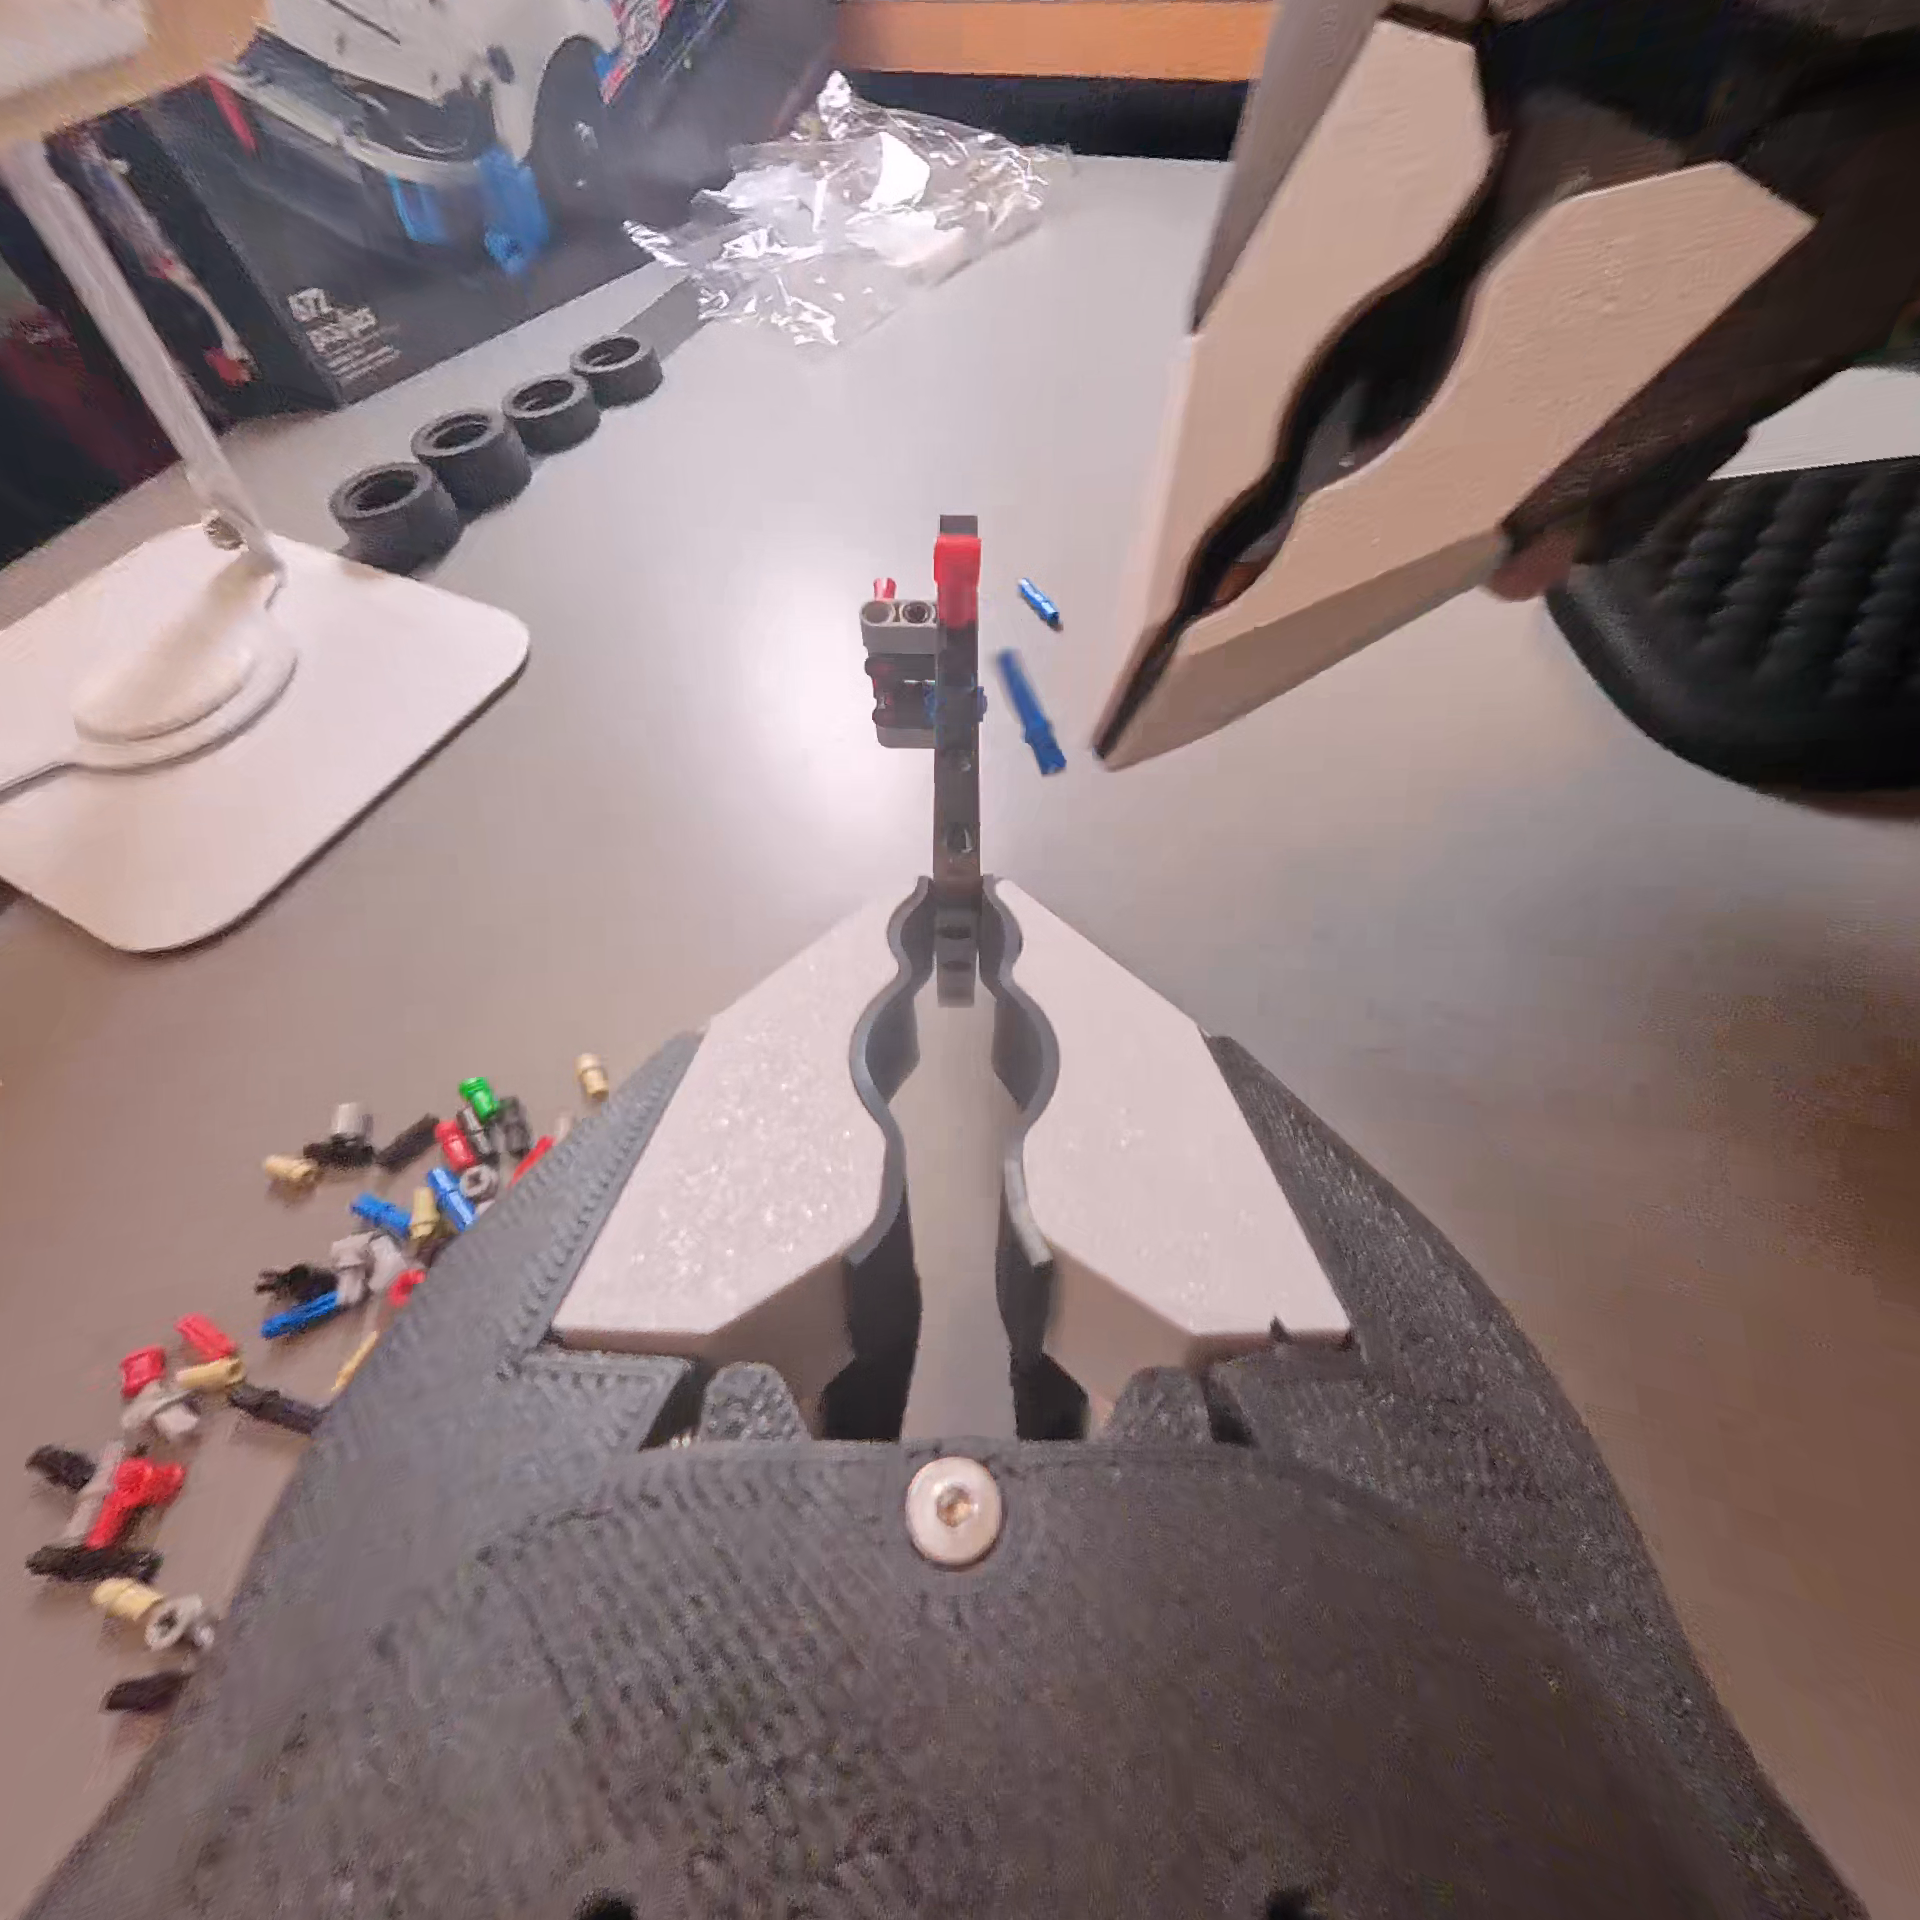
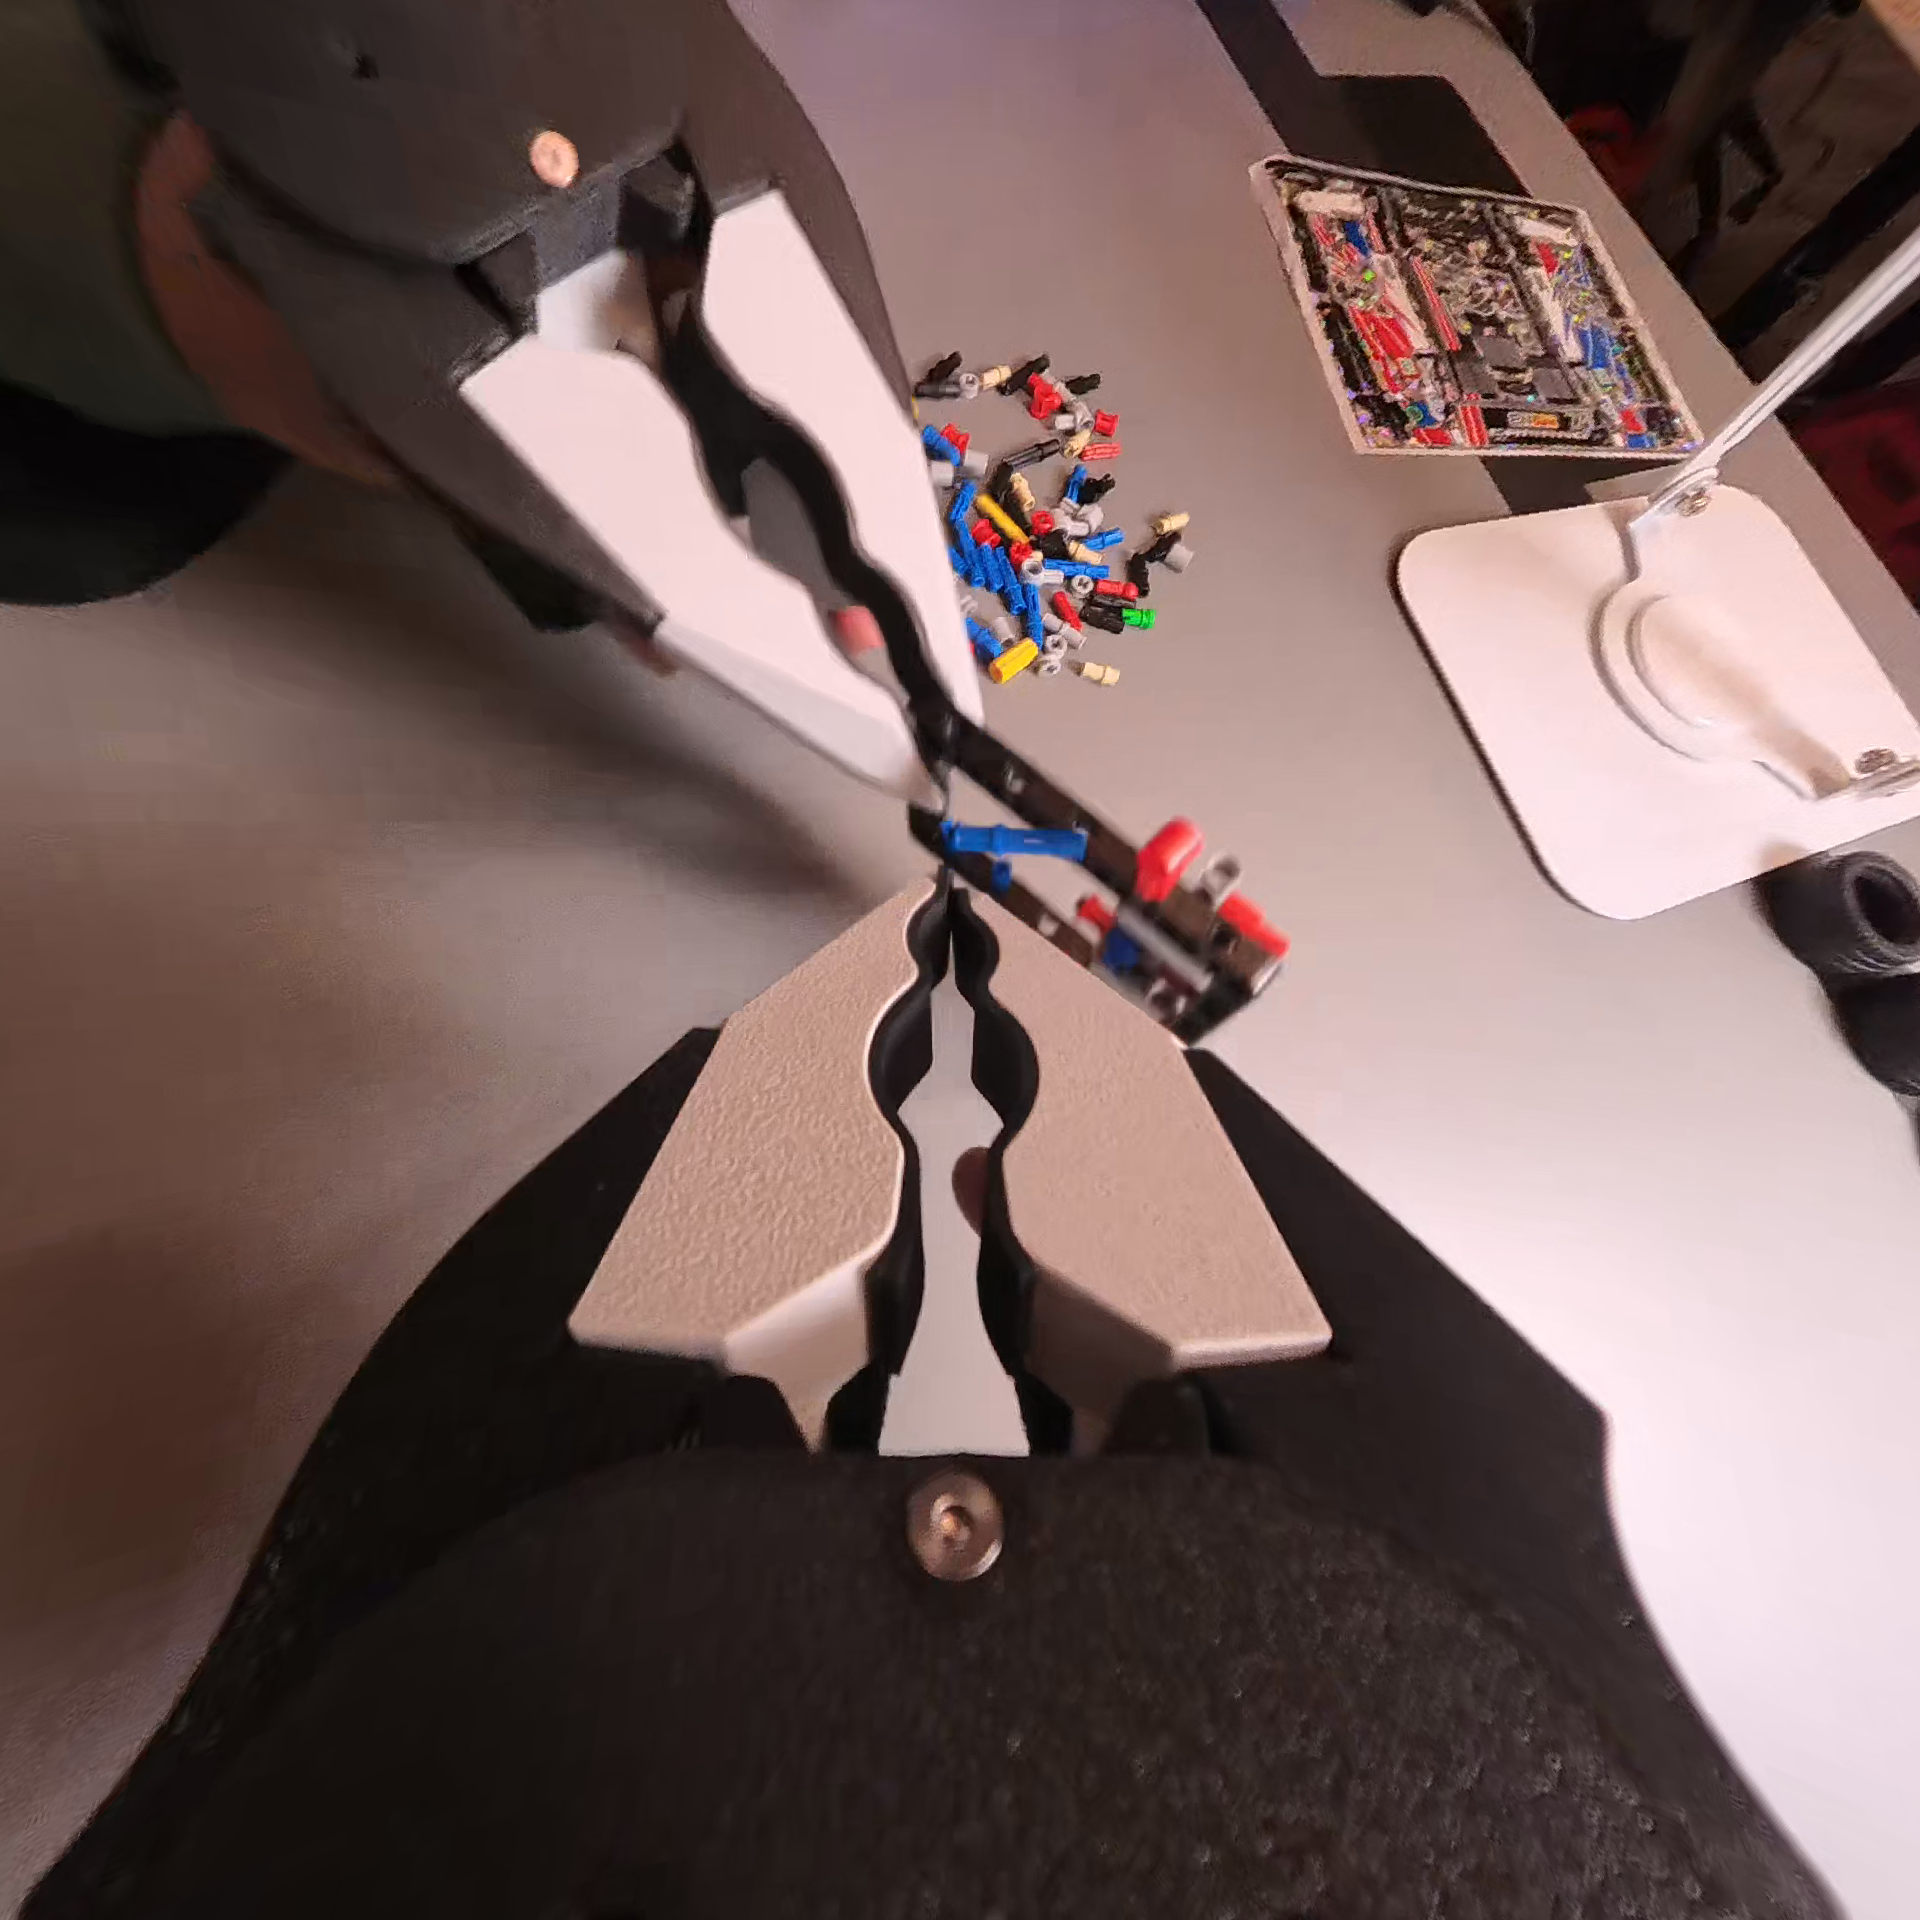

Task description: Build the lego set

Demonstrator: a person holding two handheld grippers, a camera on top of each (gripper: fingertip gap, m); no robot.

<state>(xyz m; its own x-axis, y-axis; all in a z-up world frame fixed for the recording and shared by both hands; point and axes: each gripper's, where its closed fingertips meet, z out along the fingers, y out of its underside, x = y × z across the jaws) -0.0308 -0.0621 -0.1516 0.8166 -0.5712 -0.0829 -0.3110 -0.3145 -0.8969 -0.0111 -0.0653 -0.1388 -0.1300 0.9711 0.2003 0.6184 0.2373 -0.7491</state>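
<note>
My left gripper [image 1: 954, 894] is shut on the near end of a black beam assembly [image 1: 956, 748] with red, grey and blue parts, held upright above the grey table [image 1: 1351, 1039]. In the right wrist view the assembly [image 2: 1164, 914] runs from the left gripper [image 2: 925, 748] toward the right. My right gripper [image 2: 948, 891] is shut on one end of a blue pin [image 2: 1013, 840], which lies just beside the beam. In the left wrist view it [image 1: 1103, 750] comes in from the upper right with the pin [image 1: 1029, 712] next to the beam.
A pile of small loose parts [image 1: 312, 1299] [image 2: 1049, 530] lies on the table. Another blue pin [image 1: 1039, 603] lies beyond the assembly. Several black tyres [image 1: 499, 436], a white lamp base [image 1: 208, 707] [image 2: 1662, 686], the set's box [image 1: 312, 208], a plastic bag [image 1: 852, 208] and a booklet [image 2: 1455, 312] lie around. My two grippers' fingertips are within a few centimetres of each other.
</note>
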